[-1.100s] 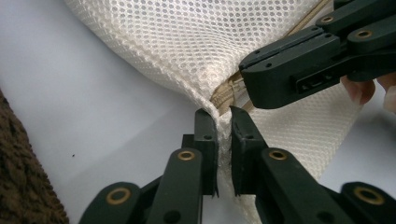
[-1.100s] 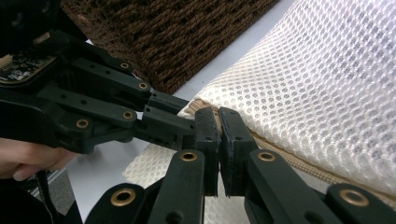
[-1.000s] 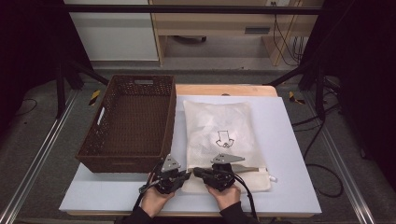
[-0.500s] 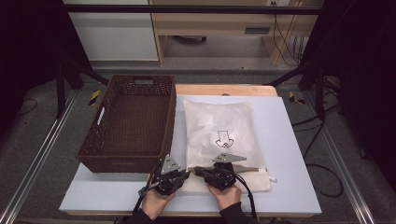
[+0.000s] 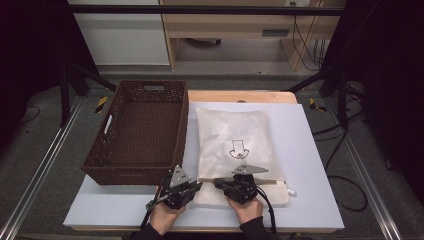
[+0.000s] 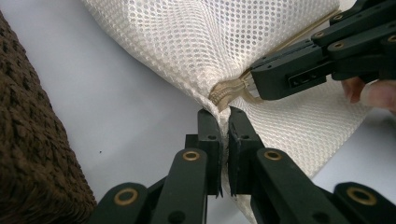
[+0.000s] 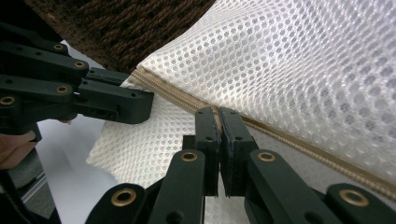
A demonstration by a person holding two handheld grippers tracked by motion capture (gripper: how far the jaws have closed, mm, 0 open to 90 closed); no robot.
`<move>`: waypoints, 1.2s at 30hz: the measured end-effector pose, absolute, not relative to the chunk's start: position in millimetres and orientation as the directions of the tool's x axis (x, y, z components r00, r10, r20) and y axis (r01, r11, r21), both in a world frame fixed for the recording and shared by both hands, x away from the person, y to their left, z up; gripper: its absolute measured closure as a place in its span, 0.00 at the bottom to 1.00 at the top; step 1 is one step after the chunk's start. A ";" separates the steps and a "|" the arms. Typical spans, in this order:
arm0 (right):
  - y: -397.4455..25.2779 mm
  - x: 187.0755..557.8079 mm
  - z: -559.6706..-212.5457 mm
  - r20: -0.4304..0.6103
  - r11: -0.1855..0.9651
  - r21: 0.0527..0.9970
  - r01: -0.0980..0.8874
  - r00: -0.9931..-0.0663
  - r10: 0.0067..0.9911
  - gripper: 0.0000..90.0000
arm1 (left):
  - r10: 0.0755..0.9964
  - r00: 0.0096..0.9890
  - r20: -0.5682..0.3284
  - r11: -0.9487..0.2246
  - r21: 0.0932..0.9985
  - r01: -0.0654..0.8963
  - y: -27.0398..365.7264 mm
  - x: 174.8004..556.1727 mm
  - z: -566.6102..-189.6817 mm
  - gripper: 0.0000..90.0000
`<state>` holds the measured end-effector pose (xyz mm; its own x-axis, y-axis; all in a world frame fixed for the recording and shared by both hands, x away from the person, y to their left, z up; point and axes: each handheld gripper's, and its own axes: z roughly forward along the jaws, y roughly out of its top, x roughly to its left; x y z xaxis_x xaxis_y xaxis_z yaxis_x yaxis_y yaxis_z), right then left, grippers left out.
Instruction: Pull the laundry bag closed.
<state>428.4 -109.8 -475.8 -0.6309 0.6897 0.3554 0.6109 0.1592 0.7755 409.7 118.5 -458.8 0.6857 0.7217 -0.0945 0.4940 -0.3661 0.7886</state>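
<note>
Change: hardly any; both our grippers stay at the near left corner of the mesh bag.
Left gripper: jaws pinched on that corner.
Right gripper: jaws clamped on the zipper seam.
Bag: flat on the table, beside the basket.
Meaning: grip set, zipper pull likely next.

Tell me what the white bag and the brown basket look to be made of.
White zippered mesh bag: looks like soft synthetic netting, matte, with even round holes and a beige zip; it puckers where the left tongs pinch it. Dark brown rectangular basket: looks woven, wicker or a plastic imitation, with an open lattice and coarse, matte strands.
</note>
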 end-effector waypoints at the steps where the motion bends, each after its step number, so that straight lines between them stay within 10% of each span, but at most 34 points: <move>1: -110.9 427.7 -474.9 0.358 0.157 0.774 0.613 -0.630 0.689 0.97 | 0.721 0.686 -0.095 -0.366 0.789 0.494 118.5 409.8 -459.0 0.94; 36: -190.6 412.9 -468.4 0.362 0.112 0.778 0.618 -0.587 0.725 0.97 | 0.726 0.681 -0.097 -0.369 0.780 0.505 122.5 409.4 -463.1 0.94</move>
